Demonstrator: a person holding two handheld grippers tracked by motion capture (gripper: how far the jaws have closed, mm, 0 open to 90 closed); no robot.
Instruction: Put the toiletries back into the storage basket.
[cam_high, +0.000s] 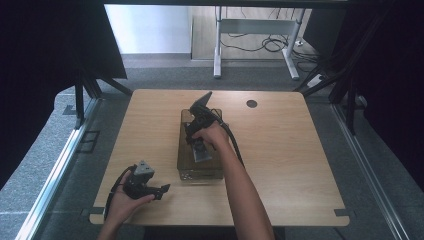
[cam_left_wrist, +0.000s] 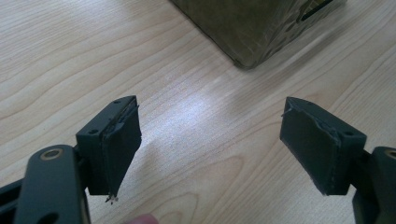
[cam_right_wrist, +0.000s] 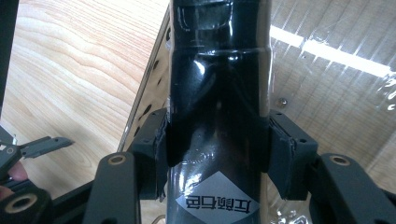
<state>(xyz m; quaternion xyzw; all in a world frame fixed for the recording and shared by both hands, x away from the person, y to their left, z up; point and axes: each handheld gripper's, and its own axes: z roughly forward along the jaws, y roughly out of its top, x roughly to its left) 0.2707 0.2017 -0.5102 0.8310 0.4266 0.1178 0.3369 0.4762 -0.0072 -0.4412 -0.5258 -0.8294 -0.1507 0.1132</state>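
A dark glossy bottle (cam_right_wrist: 217, 84) with a grey diamond label stands between the jaws of my right gripper (cam_right_wrist: 217, 135), whose pads press on both its sides. In the high view that right gripper (cam_high: 199, 131) hangs over a clear brownish bin (cam_high: 181, 150) at the middle of the wooden table (cam_high: 300, 150). The bin's perforated wall (cam_right_wrist: 149, 93) and shiny floor show behind the bottle. My left gripper (cam_high: 150, 187) rests low at the table's front left, left of the bin. Its jaws (cam_left_wrist: 210, 121) stand wide apart over bare wood, with nothing between them.
A corner of the bin (cam_left_wrist: 247, 32) lies ahead of the left gripper. A round cable hole (cam_high: 251, 103) sits at the table's far right. Beyond the table stands a white desk frame (cam_high: 255, 45) with cables on the floor. Black curtains flank both sides.
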